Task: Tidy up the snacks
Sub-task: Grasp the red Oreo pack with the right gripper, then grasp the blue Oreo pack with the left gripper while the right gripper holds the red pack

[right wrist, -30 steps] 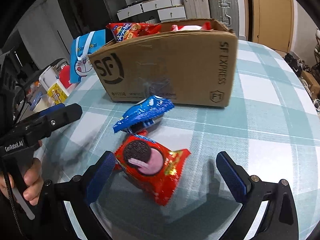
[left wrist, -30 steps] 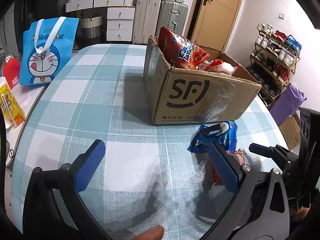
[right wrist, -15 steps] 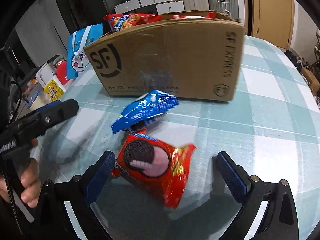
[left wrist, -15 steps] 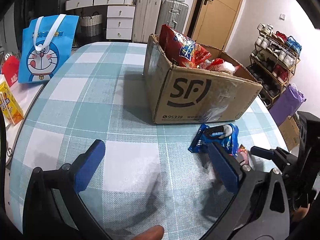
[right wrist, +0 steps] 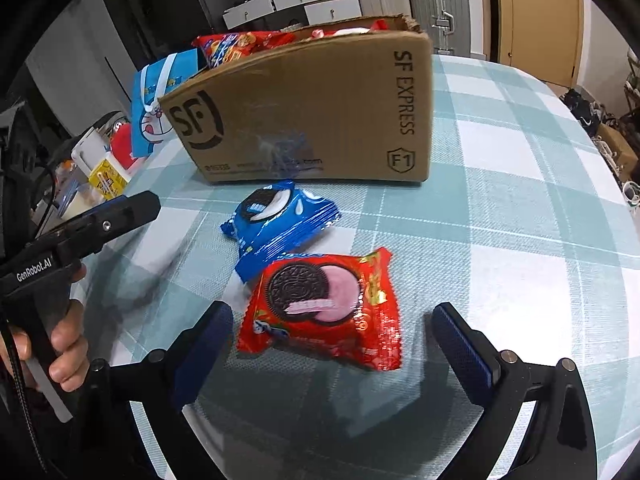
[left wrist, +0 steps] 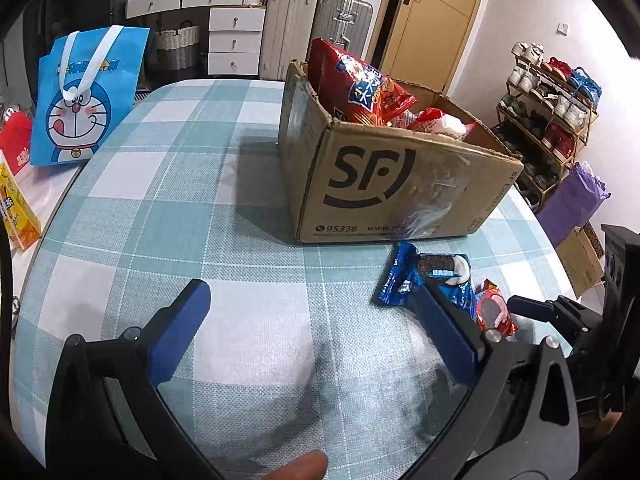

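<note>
Snacks partly organized: red chip bags fill the cardboard box (left wrist: 400,184); blue Oreo pack (right wrist: 276,224) and red Oreo pack (right wrist: 324,304) remain on the tablecloth beside it, right gripper (right wrist: 332,324) wide around the red one, left gripper (left wrist: 312,312) wide, empty.

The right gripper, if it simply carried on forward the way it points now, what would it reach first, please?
Most likely the red Oreo packet, which lies flat on the table just ahead of the open right gripper, between its fingers' line. The blue Oreo packet and the cardboard box lie further on.
</note>
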Demonstrator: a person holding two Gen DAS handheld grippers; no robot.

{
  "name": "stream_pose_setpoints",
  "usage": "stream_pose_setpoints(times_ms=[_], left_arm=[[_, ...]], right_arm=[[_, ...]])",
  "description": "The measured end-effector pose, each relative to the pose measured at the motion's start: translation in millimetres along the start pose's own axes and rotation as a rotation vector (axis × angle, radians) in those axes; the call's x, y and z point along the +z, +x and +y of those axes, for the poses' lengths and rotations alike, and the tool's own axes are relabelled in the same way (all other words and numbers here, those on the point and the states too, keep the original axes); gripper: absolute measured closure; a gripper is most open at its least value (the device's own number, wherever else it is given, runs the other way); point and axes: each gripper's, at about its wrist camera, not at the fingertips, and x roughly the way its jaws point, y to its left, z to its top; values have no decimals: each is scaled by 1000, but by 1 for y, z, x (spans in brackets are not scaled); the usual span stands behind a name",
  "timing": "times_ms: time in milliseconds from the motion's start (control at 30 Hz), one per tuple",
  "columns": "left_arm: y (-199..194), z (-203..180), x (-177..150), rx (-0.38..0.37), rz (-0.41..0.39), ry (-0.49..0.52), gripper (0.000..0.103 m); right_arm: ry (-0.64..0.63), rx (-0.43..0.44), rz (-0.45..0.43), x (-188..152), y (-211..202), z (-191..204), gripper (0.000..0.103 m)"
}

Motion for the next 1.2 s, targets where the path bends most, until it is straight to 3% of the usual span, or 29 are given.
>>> stream_pose_setpoints(times_ms=[367,600,667,767,1200], left_arm=[[3,-1,-1,-3,8,0,1],[4,-2,-2,-3,12,1,1],[5,-2,-2,-3,14,1,1],[6,-4,-2,-4,16,5,1],[17,-23,-6,-33,56,53,1]], right_arm=[[-39,-2,-29,-2,-3,3,26],[-72,-5,-48,-7,-5,3,35],[-77,13,-52,-8,-7,3,49],[-93,13,-71,-10,-10,4,54],[-48,-42,-147,-13,-26,-20,55]])
